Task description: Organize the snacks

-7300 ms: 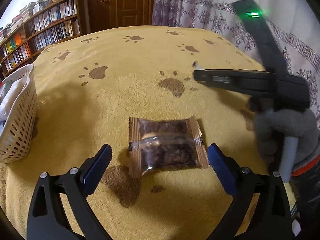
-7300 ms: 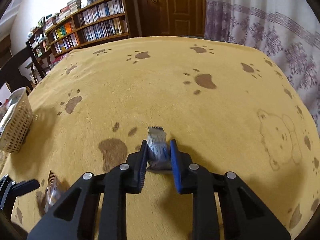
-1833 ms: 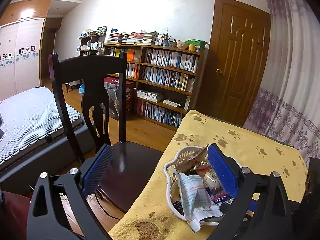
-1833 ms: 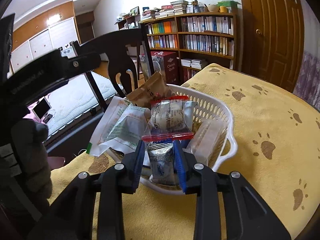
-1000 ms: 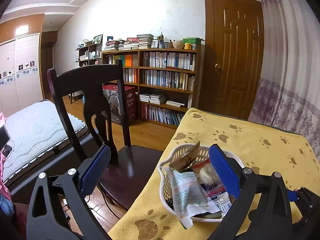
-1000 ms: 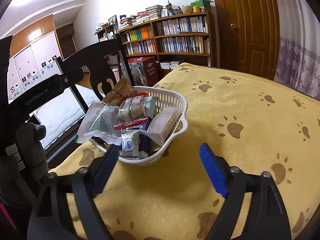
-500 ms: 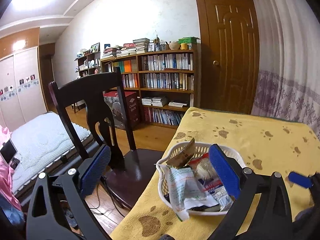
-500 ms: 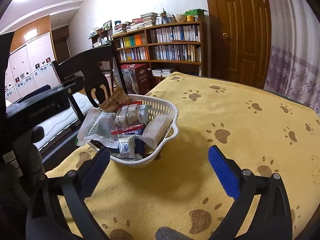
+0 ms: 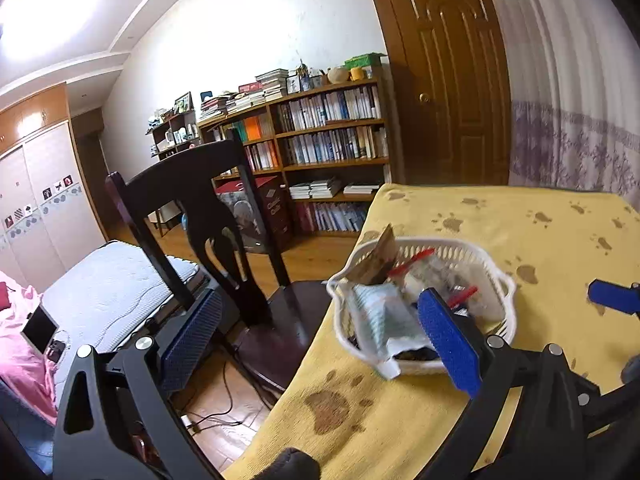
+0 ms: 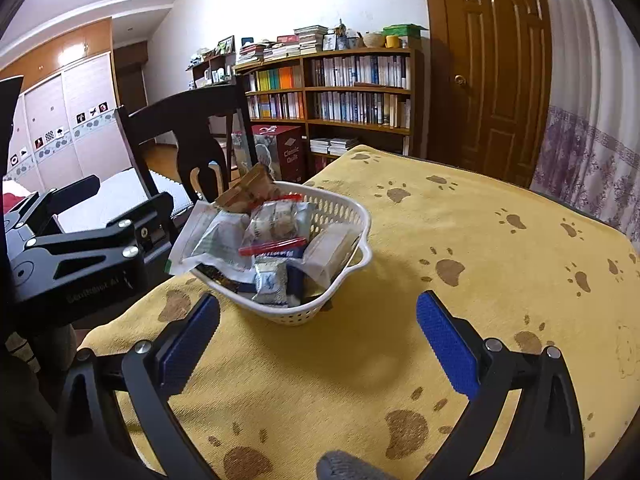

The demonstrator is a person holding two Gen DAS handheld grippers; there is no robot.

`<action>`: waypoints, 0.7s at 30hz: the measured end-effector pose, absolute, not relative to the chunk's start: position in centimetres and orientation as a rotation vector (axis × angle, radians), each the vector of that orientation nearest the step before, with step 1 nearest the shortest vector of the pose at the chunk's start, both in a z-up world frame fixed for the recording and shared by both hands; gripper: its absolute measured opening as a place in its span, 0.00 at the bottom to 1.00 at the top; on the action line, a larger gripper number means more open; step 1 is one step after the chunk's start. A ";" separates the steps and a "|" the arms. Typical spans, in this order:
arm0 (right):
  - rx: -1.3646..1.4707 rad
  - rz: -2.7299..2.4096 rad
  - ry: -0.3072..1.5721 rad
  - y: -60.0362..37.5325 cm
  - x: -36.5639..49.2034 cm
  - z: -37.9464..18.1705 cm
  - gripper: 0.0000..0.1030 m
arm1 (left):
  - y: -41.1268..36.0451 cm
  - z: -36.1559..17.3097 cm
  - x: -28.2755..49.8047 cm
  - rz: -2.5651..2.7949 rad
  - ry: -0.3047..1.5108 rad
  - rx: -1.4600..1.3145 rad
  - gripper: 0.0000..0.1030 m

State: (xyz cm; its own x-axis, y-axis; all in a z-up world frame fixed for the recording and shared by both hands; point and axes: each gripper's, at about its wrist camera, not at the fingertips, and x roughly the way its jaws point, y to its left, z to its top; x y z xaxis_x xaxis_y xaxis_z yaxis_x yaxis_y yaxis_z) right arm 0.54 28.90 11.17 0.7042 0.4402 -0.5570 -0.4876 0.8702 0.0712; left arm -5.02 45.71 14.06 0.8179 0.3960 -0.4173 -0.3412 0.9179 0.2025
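A white perforated basket stands near the table's left edge, heaped with snack packets: a silver-blue one at the front, a red-edged clear pack, a brown pack sticking up. In the left wrist view the same basket lies just beyond my right finger. My right gripper hovers open and empty over the cloth in front of the basket. My left gripper is open and empty at the table's left edge, half over the chair. Its body shows left of the basket.
A yellow paw-print cloth covers the table. A dark wooden chair stands against the table's left side. Beyond are a bed, bookshelves and a wooden door. A curtain hangs at the right.
My right gripper opened, left the silver-blue packet in the basket and drew back from it. Both grippers have kept pulling away over the last second, both empty.
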 end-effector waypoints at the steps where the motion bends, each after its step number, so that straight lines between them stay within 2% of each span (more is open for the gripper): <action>1: -0.084 0.519 0.599 29.0 0.4 11.1 0.95 | 45.7 14.0 -5.1 0.396 0.472 0.124 0.97; 21: -0.194 0.488 0.559 31.0 -1.0 11.1 0.95 | 46.6 11.5 -5.2 0.428 0.546 0.222 0.97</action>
